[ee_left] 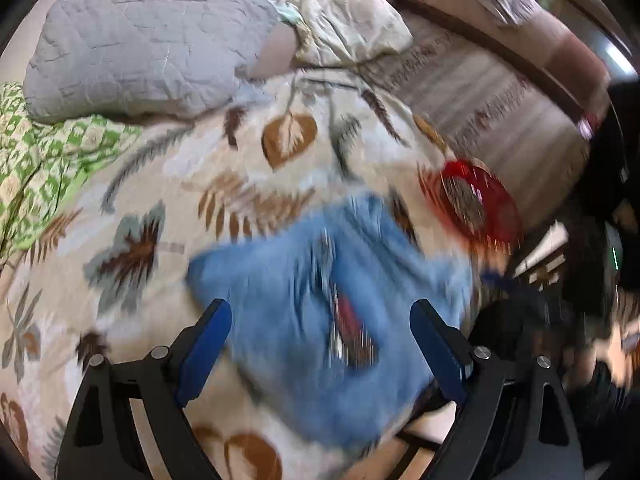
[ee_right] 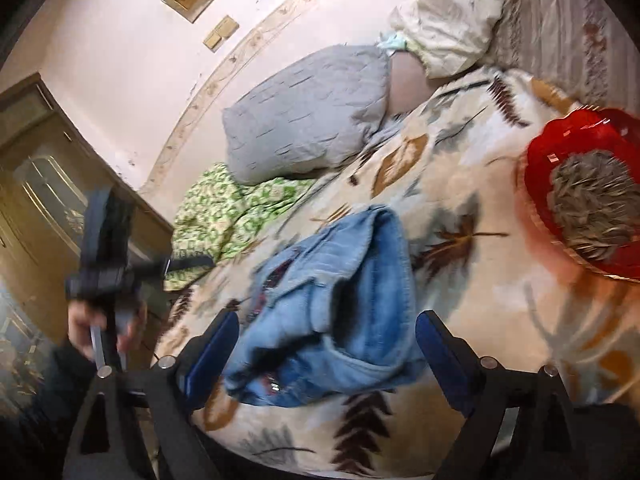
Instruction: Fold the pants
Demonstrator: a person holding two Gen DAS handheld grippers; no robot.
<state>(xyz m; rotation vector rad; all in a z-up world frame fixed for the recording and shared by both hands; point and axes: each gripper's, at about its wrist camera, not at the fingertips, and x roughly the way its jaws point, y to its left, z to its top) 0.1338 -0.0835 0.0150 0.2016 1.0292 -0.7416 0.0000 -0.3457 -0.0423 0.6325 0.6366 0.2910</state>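
Blue denim pants (ee_left: 276, 280) lie in a folded, bunched bundle on a leaf-print blanket (ee_left: 168, 184) that covers the bed. The left wrist view is blurred. My left gripper (ee_left: 320, 308) hangs over the pants with its blue fingers wide apart and nothing pressed between them. In the right wrist view the pants (ee_right: 344, 264) lie near the bed's front edge on the blanket (ee_right: 472, 184). My right gripper (ee_right: 328, 320) is open, with its fingers on either side of the bundle and clear of the cloth. A hand (ee_right: 86, 326) holds the other tool at the left.
A red bowl (ee_right: 536, 168) of seeds sits on the blanket right of the pants, also the red bowl (ee_left: 504, 204). A grey pillow (ee_right: 304, 116), a green patterned cloth (ee_right: 224, 208) and a cream pillow (ee_right: 448, 28) lie behind. A wooden cabinet (ee_right: 44, 184) stands beside the bed.
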